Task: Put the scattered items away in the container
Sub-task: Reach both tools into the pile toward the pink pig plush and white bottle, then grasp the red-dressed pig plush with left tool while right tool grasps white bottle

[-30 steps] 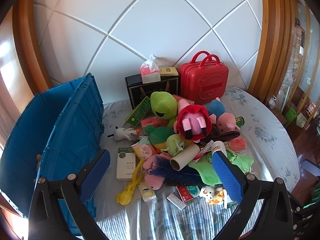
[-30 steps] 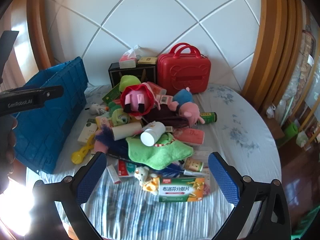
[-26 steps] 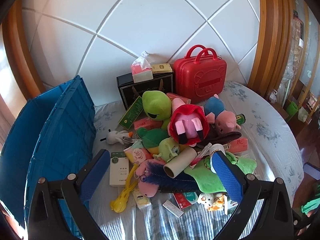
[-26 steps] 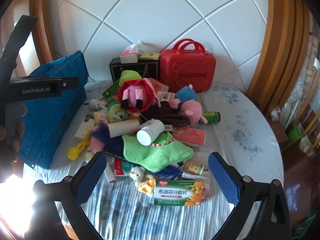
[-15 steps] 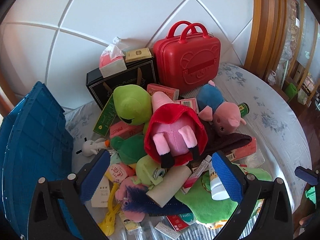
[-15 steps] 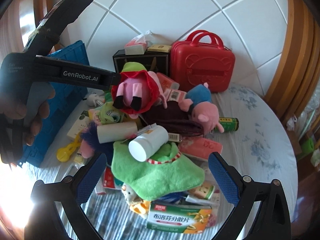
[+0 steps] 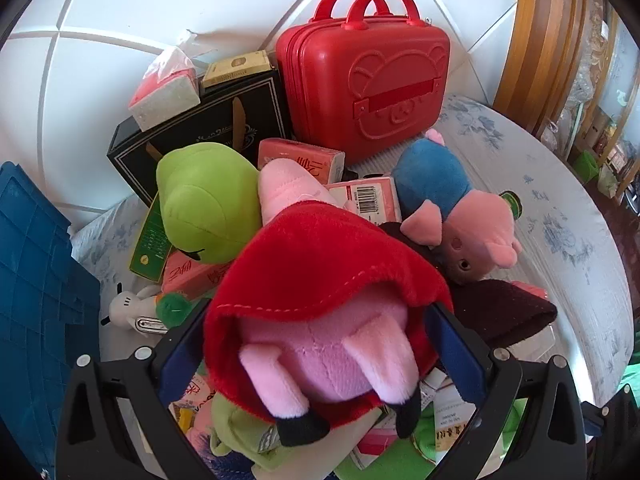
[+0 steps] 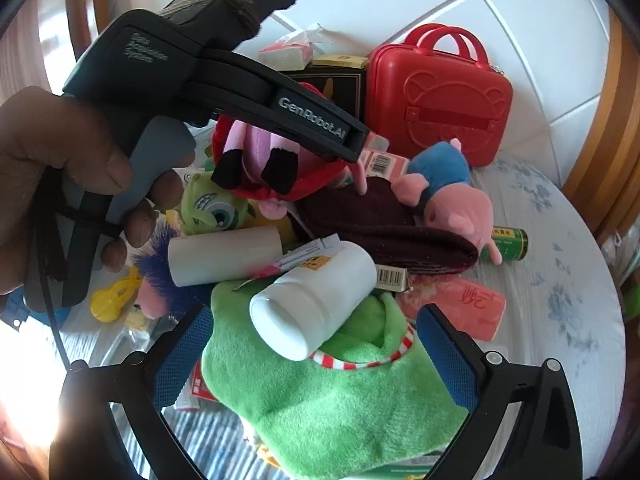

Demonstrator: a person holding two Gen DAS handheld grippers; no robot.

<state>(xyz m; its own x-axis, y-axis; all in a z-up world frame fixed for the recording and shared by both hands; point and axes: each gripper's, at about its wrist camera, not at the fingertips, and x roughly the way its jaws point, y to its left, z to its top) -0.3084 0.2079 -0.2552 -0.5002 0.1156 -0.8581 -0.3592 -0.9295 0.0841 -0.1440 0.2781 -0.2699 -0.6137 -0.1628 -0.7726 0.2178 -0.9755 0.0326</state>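
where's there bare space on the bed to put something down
Bare bedspread lies right of the green can and blue-and-pink pig plush, toward the wooden frame. A smaller striped patch sits near the yellow toy. The middle is crowded: white bottle, green plush, red-hooded plush.

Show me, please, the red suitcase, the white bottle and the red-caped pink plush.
red suitcase (image 7: pixel 372 84), left wrist view, front panel.
white bottle (image 8: pixel 320 292), right wrist view, its side.
red-caped pink plush (image 7: pixel 320 264), left wrist view, cape.

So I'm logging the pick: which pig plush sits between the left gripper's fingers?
The pig plush in the red dress, between the left gripper fingers; the blue-shirted pig plush lies farther right.
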